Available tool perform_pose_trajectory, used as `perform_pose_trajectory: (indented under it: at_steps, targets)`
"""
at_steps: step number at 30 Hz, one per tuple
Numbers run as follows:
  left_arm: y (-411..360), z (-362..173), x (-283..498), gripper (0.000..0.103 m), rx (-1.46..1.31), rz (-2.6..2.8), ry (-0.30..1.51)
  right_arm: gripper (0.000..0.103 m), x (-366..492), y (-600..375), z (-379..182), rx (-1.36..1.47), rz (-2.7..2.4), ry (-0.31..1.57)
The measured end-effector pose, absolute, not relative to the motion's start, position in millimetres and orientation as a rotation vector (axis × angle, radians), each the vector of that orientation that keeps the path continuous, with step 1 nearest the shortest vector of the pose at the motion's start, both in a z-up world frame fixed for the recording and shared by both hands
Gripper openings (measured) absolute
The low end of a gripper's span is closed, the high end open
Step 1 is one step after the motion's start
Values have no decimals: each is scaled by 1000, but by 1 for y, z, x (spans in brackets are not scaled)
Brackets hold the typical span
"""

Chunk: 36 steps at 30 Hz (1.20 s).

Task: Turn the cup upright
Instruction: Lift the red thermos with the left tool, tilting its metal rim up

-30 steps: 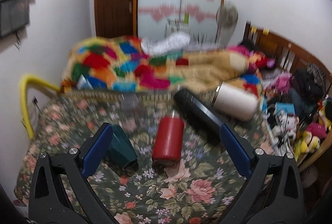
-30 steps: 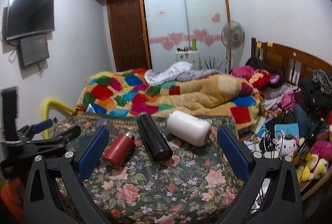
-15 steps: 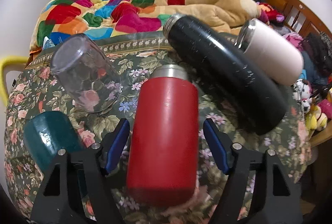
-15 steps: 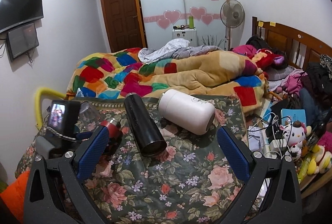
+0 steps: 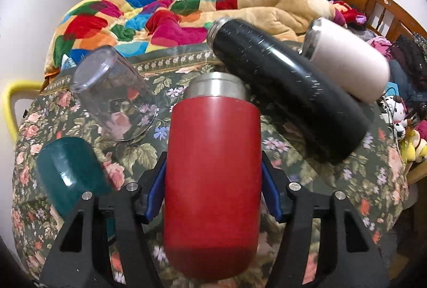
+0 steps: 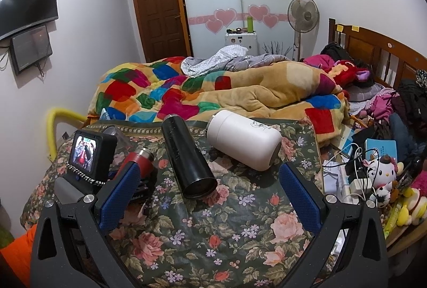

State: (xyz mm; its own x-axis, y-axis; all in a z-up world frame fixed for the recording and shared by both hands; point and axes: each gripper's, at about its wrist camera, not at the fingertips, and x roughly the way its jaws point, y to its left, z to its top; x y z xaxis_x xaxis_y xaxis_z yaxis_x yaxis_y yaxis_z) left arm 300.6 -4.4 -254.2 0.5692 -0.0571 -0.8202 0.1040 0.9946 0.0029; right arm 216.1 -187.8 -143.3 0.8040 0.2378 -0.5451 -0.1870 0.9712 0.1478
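Observation:
A red flask (image 5: 212,189) with a steel neck lies on its side on the floral cloth (image 5: 347,181), neck pointing away. My left gripper (image 5: 213,186) has closed on its body, blue pads against both sides. In the right wrist view the red flask (image 6: 140,158) shows only partly behind the left gripper's camera (image 6: 89,154). My right gripper (image 6: 210,194) is open and empty above the cloth, near the front edge.
A black flask (image 5: 288,98) and a white flask (image 5: 349,61) lie on their sides to the right. A clear glass (image 5: 114,98) and a teal cup (image 5: 69,176) lie to the left. A colourful quilt (image 6: 213,90) is behind; clutter and toys (image 6: 381,176) at right.
My left gripper moved forward over the red flask and its fingers closed in from wide open to touching the flask. My right gripper stayed open and moved a little closer.

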Motion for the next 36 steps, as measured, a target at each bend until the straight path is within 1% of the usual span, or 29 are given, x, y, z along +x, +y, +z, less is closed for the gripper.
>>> perform_pose_trajectory:
  at_steps: [10, 16, 20, 27, 36]
  targets:
    - [-26, -204, 239, 61, 61, -164, 888, 103, 184, -191, -124, 74, 244, 541]
    - [-48, -188, 209, 61, 72, -218, 882, 103, 168, -203, -116, 80, 235, 512]
    - [-68, -196, 198, 61, 106, -254, 930, 103, 158, -212, -114, 84, 228, 499]
    - [-95, -233, 202, 61, 140, -289, 1064, 103, 149, -228, -121, 97, 214, 505]
    - [-108, -249, 233, 61, 172, -271, 1081, 103, 157, -240, -133, 118, 207, 546]
